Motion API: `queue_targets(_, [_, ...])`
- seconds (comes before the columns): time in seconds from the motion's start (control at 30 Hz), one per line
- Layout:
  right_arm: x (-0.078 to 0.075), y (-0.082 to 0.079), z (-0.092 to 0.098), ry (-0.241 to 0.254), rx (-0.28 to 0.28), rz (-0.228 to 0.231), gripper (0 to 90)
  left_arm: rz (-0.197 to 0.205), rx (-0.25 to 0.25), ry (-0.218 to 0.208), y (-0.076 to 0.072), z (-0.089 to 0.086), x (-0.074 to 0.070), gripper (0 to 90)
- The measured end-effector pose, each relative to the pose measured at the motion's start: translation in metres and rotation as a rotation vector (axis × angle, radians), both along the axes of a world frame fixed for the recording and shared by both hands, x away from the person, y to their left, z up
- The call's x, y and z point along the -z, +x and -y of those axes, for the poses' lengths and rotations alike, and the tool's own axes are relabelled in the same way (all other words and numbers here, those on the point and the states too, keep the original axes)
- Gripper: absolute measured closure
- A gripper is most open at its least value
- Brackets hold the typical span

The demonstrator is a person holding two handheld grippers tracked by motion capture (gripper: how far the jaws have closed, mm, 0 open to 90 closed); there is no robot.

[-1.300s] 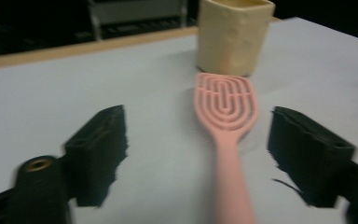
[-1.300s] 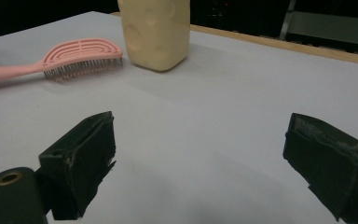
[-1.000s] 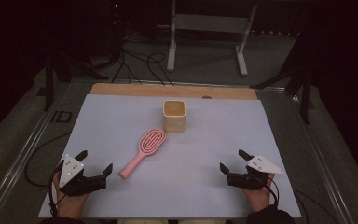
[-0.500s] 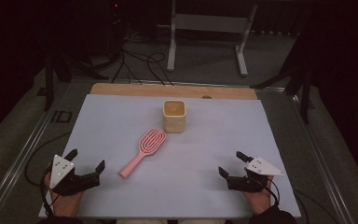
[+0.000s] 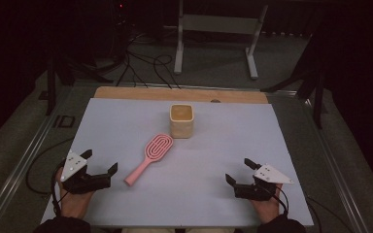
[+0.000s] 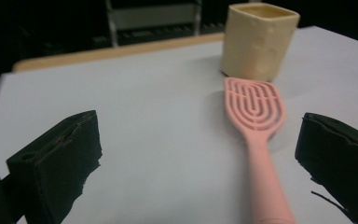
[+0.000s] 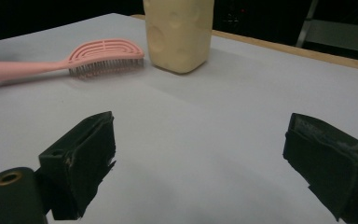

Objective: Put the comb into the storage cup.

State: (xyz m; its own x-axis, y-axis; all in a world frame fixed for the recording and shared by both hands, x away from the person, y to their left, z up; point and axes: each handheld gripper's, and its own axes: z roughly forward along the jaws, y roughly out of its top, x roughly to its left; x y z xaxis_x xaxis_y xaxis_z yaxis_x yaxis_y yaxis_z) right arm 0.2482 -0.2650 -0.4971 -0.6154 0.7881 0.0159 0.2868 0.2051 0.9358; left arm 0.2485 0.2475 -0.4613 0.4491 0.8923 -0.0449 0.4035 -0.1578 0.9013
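High view showed a pink hairbrush (image 5: pixel 148 158) lying flat on the pale worktop (image 5: pixel 126 121), its oval head just in front of and to the left of a cream square cup (image 5: pixel 181 121), near it but not touching. The handle ran diagonally back from the cup toward the person's left. The cup stood upright, open end up, near the middle of the worktop's far half.

The left gripper (image 5: pixel 100 168) sat just left of the brush handle's end, held in the person's left hand (image 5: pixel 74 203), a grey three-cornered plate on top. Its jaws were spread and held nothing. The right gripper (image 5: pixel 237 171) rested well right of the brush and nearer the person than the cup, gripped by the right hand (image 5: pixel 266 206); its jaws were likewise spread and empty.

Left gripper view confirmed the spread: the brush (image 6: pixel 258 135) lay on the worktop between the two black jaws, closer to the right-hand one in that picture, head pointing away toward the cup (image 6: pixel 258 41). No contact between jaws and brush was seen.

Right gripper view showed the cup (image 7: pixel 178 32) ahead and the brush (image 7: pixel 74 59) bristles-down beside it, both well clear of the open jaws.
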Motion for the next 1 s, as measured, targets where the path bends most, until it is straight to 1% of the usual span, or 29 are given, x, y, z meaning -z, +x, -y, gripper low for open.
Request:
queue_targets(0.13, [0.001, 0.001, 0.001, 0.001, 0.004, -0.008, 9.0, -0.025, 0.004, 0.000, 0.007, 0.004, -0.002, 0.0])
queue_targets(0.17, [0.001, 0.001, 0.001, 0.002, 0.003, -0.007, 8.9, -0.032, 0.001, 0.006, 0.008, 0.005, -0.002, 0.0])
queue_targets(0.27, [0.001, 0.001, 0.001, 0.002, 0.002, -0.006, 9.0, -0.052, 0.000, 0.038, 0.013, 0.007, -0.005, 0.0])
queue_targets(0.3, [0.001, 0.001, 0.001, 0.001, 0.002, -0.005, 8.9, -0.064, -0.005, 0.060, 0.014, 0.009, -0.006, 0.0])
queue_targets(0.4, [0.002, 0.002, 0.001, -0.003, 0.003, -0.007, 8.9, -0.095, 0.001, 0.097, 0.019, 0.012, -0.007, 0.0])
queue_targets(0.53, [0.002, 0.002, 0.001, -0.004, 0.003, -0.007, 8.9, -0.118, 0.012, 0.124, 0.024, 0.017, -0.009, 0.0])
queue_targets(0.67, [0.002, 0.002, 0.001, -0.002, 0.004, -0.011, 9.0, -0.127, 0.022, 0.132, 0.028, 0.019, -0.010, 0.0])
queue_targets(0.7, [0.002, 0.002, 0.001, -0.003, 0.005, -0.011, 8.9, -0.137, 0.027, 0.137, 0.031, 0.020, -0.010, 0.0])
queue_targets(0.97, [0.002, 0.002, 0.001, -0.004, 0.007, -0.018, 9.0, -0.160, 0.048, 0.143, 0.039, 0.021, -0.010, 0.0])
queue_targets(1.0, [0.002, 0.002, 0.001, -0.005, 0.006, -0.018, 9.0, -0.165, 0.049, 0.139, 0.040, 0.021, -0.010, 0.0])
